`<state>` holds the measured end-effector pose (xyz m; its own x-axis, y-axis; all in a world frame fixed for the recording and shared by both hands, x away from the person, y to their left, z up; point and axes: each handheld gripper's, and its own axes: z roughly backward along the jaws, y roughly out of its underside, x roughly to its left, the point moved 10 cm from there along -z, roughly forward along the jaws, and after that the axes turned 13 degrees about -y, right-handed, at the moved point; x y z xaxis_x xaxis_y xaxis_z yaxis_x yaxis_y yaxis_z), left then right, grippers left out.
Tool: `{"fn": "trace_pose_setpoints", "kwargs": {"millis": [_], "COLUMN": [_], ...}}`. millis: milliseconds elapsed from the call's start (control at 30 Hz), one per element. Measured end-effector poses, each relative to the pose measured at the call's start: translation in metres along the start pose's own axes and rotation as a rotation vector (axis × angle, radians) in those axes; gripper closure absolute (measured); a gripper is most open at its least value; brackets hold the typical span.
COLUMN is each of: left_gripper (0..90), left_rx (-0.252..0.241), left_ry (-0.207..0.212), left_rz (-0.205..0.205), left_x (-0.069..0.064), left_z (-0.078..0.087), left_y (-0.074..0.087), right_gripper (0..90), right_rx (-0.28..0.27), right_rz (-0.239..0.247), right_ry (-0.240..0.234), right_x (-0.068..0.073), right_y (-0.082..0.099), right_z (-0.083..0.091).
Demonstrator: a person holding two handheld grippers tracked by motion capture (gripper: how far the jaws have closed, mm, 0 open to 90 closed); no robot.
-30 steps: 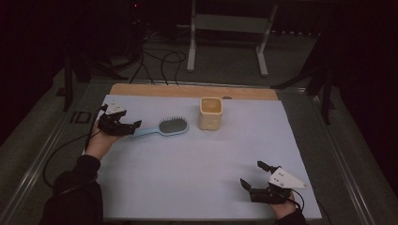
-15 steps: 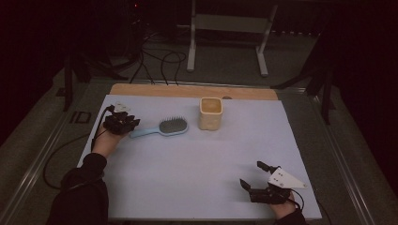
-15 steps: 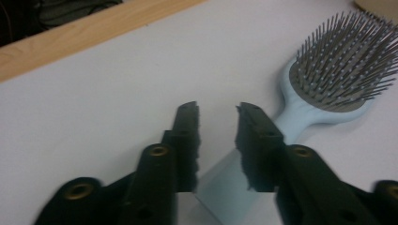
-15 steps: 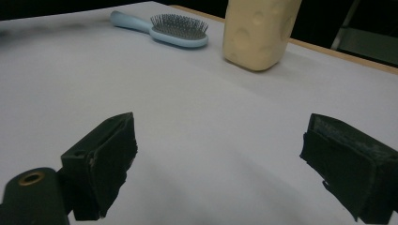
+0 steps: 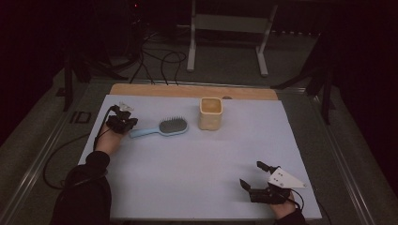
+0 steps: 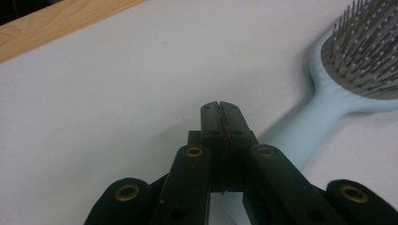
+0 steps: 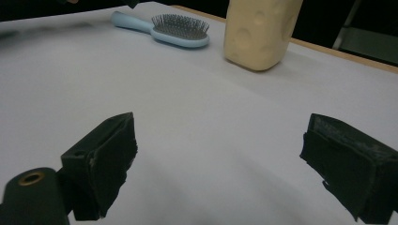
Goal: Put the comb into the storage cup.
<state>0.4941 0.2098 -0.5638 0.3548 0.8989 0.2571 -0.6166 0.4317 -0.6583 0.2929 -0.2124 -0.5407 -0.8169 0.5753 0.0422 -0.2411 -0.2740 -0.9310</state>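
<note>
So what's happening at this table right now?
A person works at a table with tongs in each hand. The left tongs have just closed at the handle end of a light blue hairbrush; their tips meet with nothing between them, the handle lying beside and under them. The right tongs rest open, apart from it. A yellow cup stands beside the brush.

Dim lab: cables (image 5: 155, 61) and metal stand (image 5: 227, 33) behind white table (image 5: 197, 164)
</note>
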Motion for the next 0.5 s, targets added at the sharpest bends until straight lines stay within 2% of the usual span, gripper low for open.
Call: {"fn": "trace_pose_setpoints", "kwargs": {"millis": [367,500], "left_gripper": [90.0,90.0], "left_rx": [0.073,0.096], "left_ry": [0.019,0.034], "left_rz": [-0.009,-0.041], "left_x": [0.000,-0.004], "left_z": [-0.011,-0.011], "left_y": [0.013,0.016], "right_gripper": [10.0,10.0], "right_rx": [-0.003,-0.005], "right_rz": [0.003,0.002], "right_ry": [0.001,0.001], "right_x": [0.000,0.000], "right_y": [-0.001,-0.001], "right_z": [0.000,0.000]}}
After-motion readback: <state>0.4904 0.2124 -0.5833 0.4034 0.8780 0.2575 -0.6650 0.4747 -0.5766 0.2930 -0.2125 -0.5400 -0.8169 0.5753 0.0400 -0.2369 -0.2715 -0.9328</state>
